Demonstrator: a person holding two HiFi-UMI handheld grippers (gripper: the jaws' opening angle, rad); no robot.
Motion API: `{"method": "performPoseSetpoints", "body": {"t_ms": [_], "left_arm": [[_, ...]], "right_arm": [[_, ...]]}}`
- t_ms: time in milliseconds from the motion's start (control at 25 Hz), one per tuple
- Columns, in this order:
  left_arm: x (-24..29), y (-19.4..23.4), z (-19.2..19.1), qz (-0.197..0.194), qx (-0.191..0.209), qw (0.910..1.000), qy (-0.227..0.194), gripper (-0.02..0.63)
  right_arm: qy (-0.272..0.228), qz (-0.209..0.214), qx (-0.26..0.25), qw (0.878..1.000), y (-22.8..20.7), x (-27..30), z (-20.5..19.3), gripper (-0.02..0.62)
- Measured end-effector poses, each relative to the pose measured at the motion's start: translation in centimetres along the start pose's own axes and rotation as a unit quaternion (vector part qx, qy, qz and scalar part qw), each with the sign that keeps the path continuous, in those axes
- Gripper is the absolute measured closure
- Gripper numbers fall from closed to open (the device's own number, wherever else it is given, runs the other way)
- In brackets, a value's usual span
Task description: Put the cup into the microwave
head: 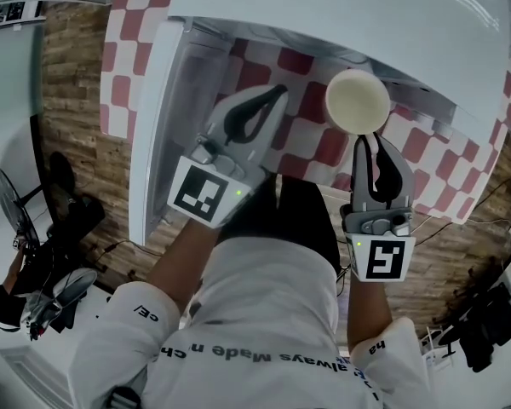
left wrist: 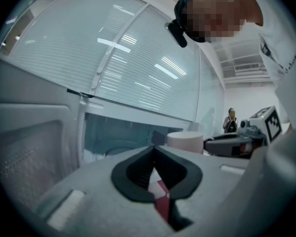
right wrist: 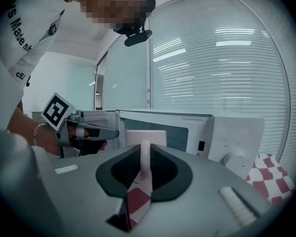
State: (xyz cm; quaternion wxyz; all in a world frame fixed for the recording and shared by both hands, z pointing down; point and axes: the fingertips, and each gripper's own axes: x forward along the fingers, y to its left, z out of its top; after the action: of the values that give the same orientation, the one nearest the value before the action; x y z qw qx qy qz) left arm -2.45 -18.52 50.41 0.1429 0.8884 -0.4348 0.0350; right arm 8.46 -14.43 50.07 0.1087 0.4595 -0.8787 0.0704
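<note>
A cream cup [head: 358,100] hangs from its handle in my right gripper [head: 368,139], whose jaws are shut on that handle, in front of the white microwave [head: 349,15]. In the right gripper view the cup [right wrist: 145,137] stands just beyond the jaws, level with the microwave's open front [right wrist: 180,132]. The microwave door [head: 153,126] is swung open to the left. My left gripper [head: 271,99] is shut with nothing in it, between the door and the cup, in front of the cavity [left wrist: 121,137]. From the left gripper view the cup [left wrist: 185,141] shows to the right.
The microwave stands on a red and white checked cloth [head: 324,147]. Its control panel with a round knob [right wrist: 235,159] is on the right. Wood-pattern floor [head: 72,83] lies to the left, with a fan [head: 13,203] and cables on it. Window blinds [right wrist: 222,58] are behind.
</note>
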Motion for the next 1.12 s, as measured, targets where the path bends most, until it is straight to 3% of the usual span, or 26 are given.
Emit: {"method": "performPoseSetpoints", "body": {"t_ms": [560, 1120], "left_arm": [[1.4, 3.6, -2.9, 0.005, -0.006, 0.9999, 0.008, 0.603], [4.6, 6.7, -3.0, 0.025, -0.005, 0.9997, -0.005, 0.603]], "right_arm": [[0.005, -0.013, -0.005, 1.000, -0.2, 5.2, -2.0, 0.554], [-0.017, -0.035, -0.009, 0.999, -2.2, 10.1, -2.6, 0.554]]}}
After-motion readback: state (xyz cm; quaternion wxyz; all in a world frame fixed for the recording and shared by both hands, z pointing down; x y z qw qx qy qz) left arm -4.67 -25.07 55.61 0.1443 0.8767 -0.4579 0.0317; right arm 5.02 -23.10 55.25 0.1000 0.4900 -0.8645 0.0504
